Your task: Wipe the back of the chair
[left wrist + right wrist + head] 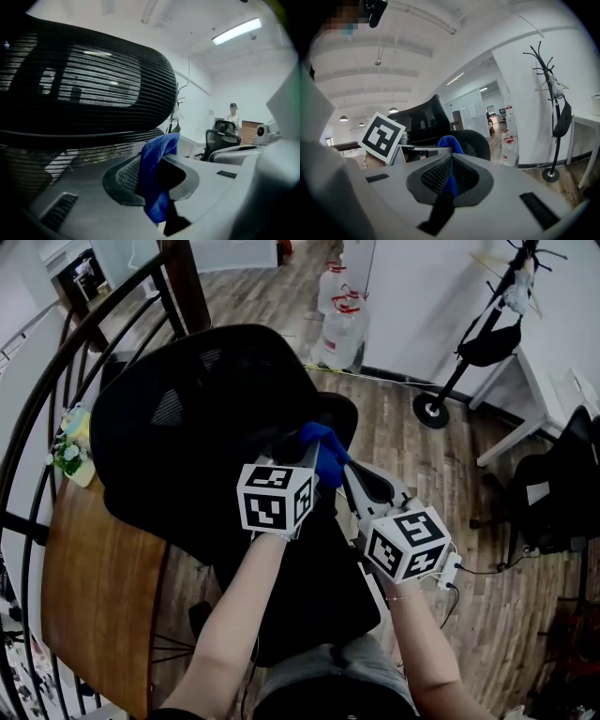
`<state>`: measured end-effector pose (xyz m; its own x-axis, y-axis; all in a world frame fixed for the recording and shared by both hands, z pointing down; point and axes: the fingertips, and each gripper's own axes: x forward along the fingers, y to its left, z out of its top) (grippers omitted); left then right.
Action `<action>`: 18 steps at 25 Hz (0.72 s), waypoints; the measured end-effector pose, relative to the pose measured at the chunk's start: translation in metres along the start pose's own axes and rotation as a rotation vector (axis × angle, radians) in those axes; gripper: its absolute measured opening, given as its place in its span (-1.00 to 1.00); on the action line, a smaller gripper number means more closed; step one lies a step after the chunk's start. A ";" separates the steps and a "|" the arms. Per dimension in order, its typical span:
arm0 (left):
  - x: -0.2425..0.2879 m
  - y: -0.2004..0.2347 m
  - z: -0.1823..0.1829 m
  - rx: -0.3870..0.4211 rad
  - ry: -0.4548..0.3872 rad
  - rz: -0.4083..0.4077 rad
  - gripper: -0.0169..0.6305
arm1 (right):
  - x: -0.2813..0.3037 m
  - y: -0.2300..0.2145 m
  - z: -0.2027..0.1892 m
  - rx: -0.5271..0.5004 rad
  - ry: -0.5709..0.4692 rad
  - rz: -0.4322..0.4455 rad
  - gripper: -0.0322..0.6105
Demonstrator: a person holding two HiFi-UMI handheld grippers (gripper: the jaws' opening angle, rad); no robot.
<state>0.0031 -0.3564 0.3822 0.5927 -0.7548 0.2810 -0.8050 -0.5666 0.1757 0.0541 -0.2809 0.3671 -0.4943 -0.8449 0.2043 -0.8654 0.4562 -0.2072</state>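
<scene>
While the left hand-held gripper (157,174) and the right hand-held gripper (450,177) are both clamped on one blue microfibre cloth (326,452), this cloth is near the edge of the black mesh chair back (187,418).

chair back (187,418) R of table (94,568), jugs (342,329) behind

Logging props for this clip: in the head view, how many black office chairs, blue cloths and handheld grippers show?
Black mesh office chairs: 2
Blue cloth: 1
Grippers: 2, left gripper and right gripper
Total: 5
</scene>
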 end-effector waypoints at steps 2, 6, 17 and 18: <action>-0.008 0.009 -0.002 -0.019 -0.003 0.020 -0.72 | 0.003 0.005 0.000 0.000 0.002 0.011 -0.81; -0.027 0.029 -0.004 -0.038 -0.013 0.069 -0.72 | 0.010 0.021 -0.003 -0.007 0.010 0.046 -0.81; -0.095 0.087 -0.013 -0.103 -0.038 0.214 -0.72 | 0.026 0.072 -0.015 -0.024 0.052 0.163 -0.81; -0.102 0.094 -0.014 -0.110 -0.041 0.229 -0.72 | 0.029 0.078 -0.015 -0.024 0.054 0.172 -0.81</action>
<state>-0.1337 -0.3278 0.3829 0.3934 -0.8732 0.2875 -0.9151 -0.3418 0.2140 -0.0285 -0.2656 0.3716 -0.6386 -0.7377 0.2191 -0.7689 0.5999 -0.2213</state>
